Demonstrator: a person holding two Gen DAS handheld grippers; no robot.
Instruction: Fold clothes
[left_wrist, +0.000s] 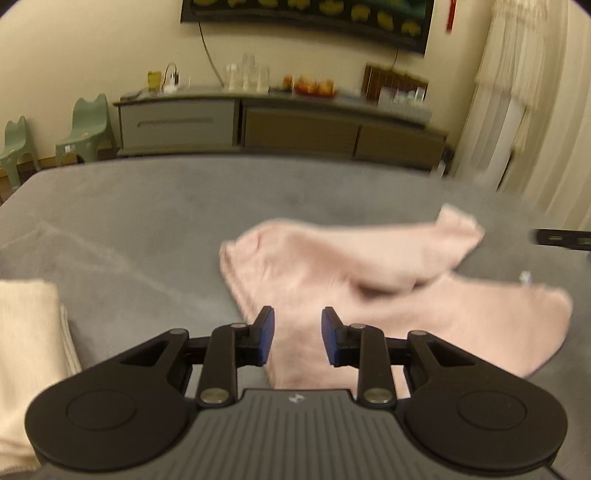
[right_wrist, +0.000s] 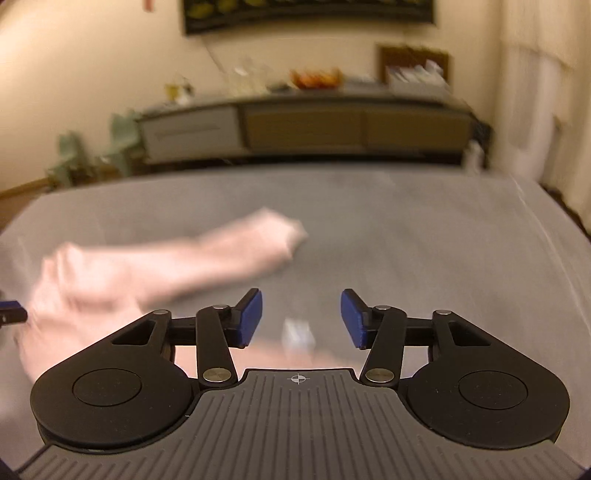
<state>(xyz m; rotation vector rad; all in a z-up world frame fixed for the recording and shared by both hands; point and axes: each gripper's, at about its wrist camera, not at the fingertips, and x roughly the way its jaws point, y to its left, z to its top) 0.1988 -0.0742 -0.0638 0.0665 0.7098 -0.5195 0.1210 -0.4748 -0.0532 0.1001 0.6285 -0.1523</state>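
item: pale pink soft knit garment, crumpled, one sleeve-like part thrown across toward the far right, small white label near its right edge; lies on the grey bed cover, centre to right in the left wrist view, blurred. folded cream cloth at near left. left gripper: jaws spread, holding nothing, over the garment's near edge. right gripper: jaws spread, holding nothing; garment to its left. bare cover lies far and right. long low cabinet stands past the bed's far edge.
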